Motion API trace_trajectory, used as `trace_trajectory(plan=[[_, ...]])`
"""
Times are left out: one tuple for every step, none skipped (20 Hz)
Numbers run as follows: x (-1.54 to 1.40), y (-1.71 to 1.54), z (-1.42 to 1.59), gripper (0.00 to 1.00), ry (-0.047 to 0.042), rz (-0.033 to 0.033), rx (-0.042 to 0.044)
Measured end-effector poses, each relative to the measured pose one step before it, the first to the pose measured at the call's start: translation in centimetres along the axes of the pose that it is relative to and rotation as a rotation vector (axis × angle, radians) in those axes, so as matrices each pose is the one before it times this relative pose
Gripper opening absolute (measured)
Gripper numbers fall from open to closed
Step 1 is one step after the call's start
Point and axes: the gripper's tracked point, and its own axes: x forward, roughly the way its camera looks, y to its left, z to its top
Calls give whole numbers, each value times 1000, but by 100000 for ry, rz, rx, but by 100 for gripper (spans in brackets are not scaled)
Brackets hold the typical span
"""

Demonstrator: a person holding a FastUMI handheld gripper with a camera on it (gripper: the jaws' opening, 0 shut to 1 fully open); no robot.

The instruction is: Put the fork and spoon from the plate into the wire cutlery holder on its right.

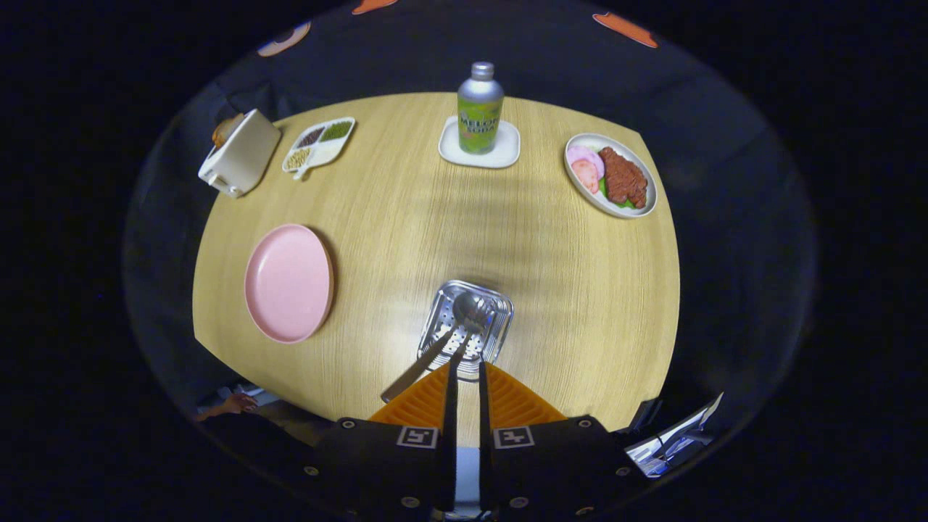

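The metal cutlery holder stands on the wooden table just ahead of my fingers, to the right of the pink plate, which has nothing on it. The fork leans in the holder with its handle sticking out toward the lower left. The spoon has its bowl inside the holder, and its handle runs back between my fingertips. My gripper hangs right over the holder's near rim, its fingers drawn in to a narrow gap and pressing on the spoon handle.
Farther back on the table are a bottle on a white coaster, a plate of food at the right, a divided dish and a white toaster at the left. A hand shows past the table's near left edge.
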Motion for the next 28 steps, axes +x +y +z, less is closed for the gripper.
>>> trace_trajectory(plan=[[-931, 3, 920, 14, -5525, 522, 1406], [-1162, 13, 971, 14, -5581, 462, 2340], [-1234, 127, 1230, 14, -6663, 1473, 2308], [-882, -179, 1543, 15, -7003, -642, 1537], [-662, -404, 1667, 17, -8917, -1798, -78], [-670, -577, 1697, 18, -8091, -2347, -606], [-948, -222, 1424, 17, -7591, -1440, 53], [-964, 209, 1704, 17, -7359, -744, 1116], [-764, 50, 1463, 18, -6940, -616, 1678], [-606, 4, 1474, 18, -6797, -719, 1632], [-515, -246, 1422, 20, -6745, -2617, 1668], [-254, -810, 803, 20, -5705, -1779, 728], [-656, -91, 1478, 20, -6271, -1142, 545], [-652, 61, 1573, 20, -6057, -955, 593], [-505, 390, 1591, 20, -6376, -627, 1014], [-293, 297, 1557, 20, -6494, -814, 874], [-371, 162, 1573, 22, -6088, -815, 768], [-404, 598, 2078, 24, -5361, -863, 451], [-336, 35, 1278, 28, -3917, -1119, 233], [-542, 526, 1087, 28, -3123, 1119, -66], [-381, 614, 1167, 29, -3635, 876, -239], [-325, 604, 1014, 30, -2437, 1168, -538], [-354, 742, 740, 36, -1886, 1338, -359], [-465, 525, 467, 43, -1272, 1750, -256], [-355, 725, 480, 50, -1185, 1399, -331], [-194, 624, 313, 58, -919, 994, -334], [-105, 320, 42, 66, -311, 579, -176], [-150, 570, -81, 71, -167, 950, 508]])
